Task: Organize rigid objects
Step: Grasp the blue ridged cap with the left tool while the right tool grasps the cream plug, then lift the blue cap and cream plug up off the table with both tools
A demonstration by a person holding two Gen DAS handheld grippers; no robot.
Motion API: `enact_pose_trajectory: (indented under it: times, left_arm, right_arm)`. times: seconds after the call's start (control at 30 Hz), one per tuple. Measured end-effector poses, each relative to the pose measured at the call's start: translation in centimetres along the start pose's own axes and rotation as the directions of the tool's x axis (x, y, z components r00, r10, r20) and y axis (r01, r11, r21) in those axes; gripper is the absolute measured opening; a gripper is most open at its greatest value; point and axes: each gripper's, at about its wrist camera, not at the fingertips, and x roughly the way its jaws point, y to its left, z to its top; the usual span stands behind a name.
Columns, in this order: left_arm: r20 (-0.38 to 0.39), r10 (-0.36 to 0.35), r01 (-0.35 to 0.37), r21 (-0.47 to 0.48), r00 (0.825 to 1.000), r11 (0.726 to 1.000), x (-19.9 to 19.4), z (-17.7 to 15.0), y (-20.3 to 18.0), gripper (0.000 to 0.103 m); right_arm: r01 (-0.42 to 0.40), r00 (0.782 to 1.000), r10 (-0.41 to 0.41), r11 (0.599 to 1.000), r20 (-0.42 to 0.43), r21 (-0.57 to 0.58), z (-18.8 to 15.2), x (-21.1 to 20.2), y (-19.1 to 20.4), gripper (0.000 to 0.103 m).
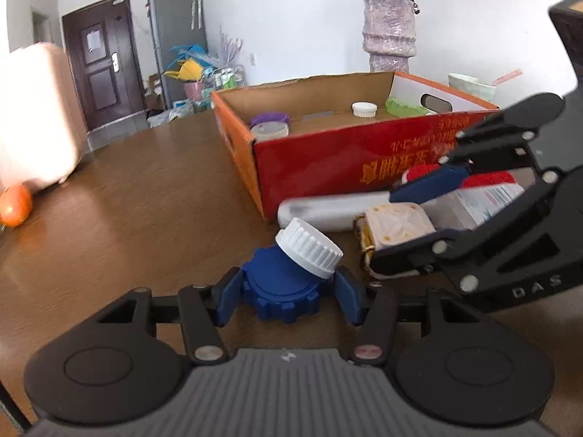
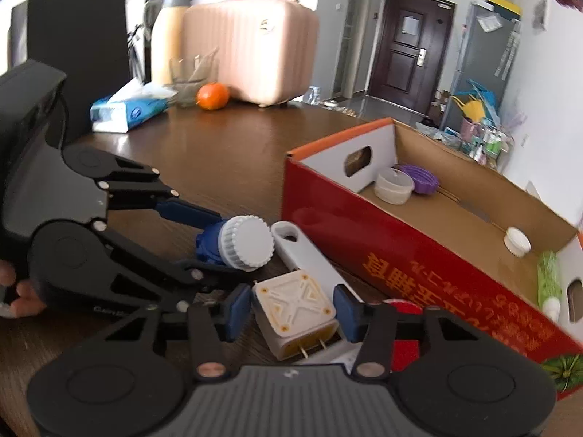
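I see my left claw (image 1: 288, 296) straddling the blue knob (image 1: 282, 287), which carries a white ribbed cap (image 1: 309, 242) and rests on the bench (image 1: 145, 196); both pads sit against its sides, so I log it as clamped. My right claw (image 2: 289, 313) straddles the cream plug adapter (image 2: 295, 309); small gaps show at both pads, so jaws apart, no grip. The white flat handle (image 2: 302, 251) lies just beyond, beside the red cardboard box (image 2: 419, 255), which holds lids.

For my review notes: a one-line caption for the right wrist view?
Right gripper straddles cream plug adapter beside red box.
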Motion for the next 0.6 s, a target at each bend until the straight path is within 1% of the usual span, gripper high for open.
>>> enact_pose_trajectory:
  times: [0.07, 0.1, 0.13, 0.17, 0.23, 0.27, 0.3, 0.37, 0.43, 0.5, 0.6]
  left_arm:
    - [-0.019, 0.034, -0.035, -0.023, 0.999, 0.999, -1.7, -1.1, 0.1, 0.056]
    - [-0.029, 0.039, -0.041, -0.046, 0.999, 0.998, -2.4, -1.6, 0.2, 0.055]
    - [-0.043, 0.029, -0.032, -0.081, 0.999, 0.996, -3.3, -2.3, 0.6, 0.053]
    - [-0.051, 0.013, -0.018, -0.118, 0.999, 0.993, -4.1, -2.8, 0.9, 0.047]
    - [-0.062, 0.028, -0.036, -0.138, 0.998, 0.990, -5.8, -3.6, 1.1, 0.047]
    - [-0.046, 0.044, -0.049, -0.129, 0.998, 0.990, -6.7, -4.1, 0.8, 0.047]
    - [-0.030, 0.053, -0.056, -0.121, 0.998, 0.991, -7.4, -4.5, 0.7, 0.047]
    - [-0.032, 0.060, -0.064, -0.138, 0.998, 0.988, -8.5, -5.3, 0.5, 0.047]
    - [-0.021, 0.070, -0.072, -0.151, 0.997, 0.986, -9.5, -6.1, -0.1, 0.047]
    - [-0.013, 0.081, -0.082, -0.161, 0.997, 0.984, -10.4, -6.8, -0.6, 0.047]
    - [0.018, 0.068, -0.063, -0.187, 0.998, 0.980, -12.0, -7.6, -1.6, 0.047]
  right_arm:
    - [-0.025, 1.000, 0.025, 0.999, -0.011, -0.031, 0.5, 0.2, 1.0, 0.049]
    - [-0.032, 0.999, 0.031, 0.999, -0.011, -0.041, 0.5, 0.1, 1.5, 0.049]
    - [-0.032, 0.999, 0.031, 0.998, -0.010, -0.054, 0.4, 0.0, 2.2, 0.047]
    - [-0.030, 0.999, 0.029, 0.997, -0.015, -0.073, 0.2, -0.1, 2.8, 0.043]
    - [-0.038, 0.999, 0.035, 0.995, -0.030, -0.090, 0.0, 0.1, 4.1, 0.041]
    - [-0.041, 0.998, 0.038, 0.996, -0.042, -0.080, -0.1, 0.5, 4.5, 0.041]
    - [-0.034, 0.999, 0.032, 0.997, -0.036, -0.062, -0.2, 0.5, 4.8, 0.040]
    - [-0.020, 0.999, 0.020, 1.000, -0.028, -0.020, -0.4, 0.2, 5.3, 0.039]
    - [-0.015, 1.000, 0.015, 1.000, -0.015, 0.005, -1.0, -0.6, 6.0, 0.039]
    - [-0.009, 1.000, 0.009, 1.000, -0.003, 0.005, -2.1, -1.8, 7.0, 0.039]
    - [0.028, 0.999, -0.028, 1.000, 0.016, 0.006, -4.0, -3.8, 8.2, 0.039]
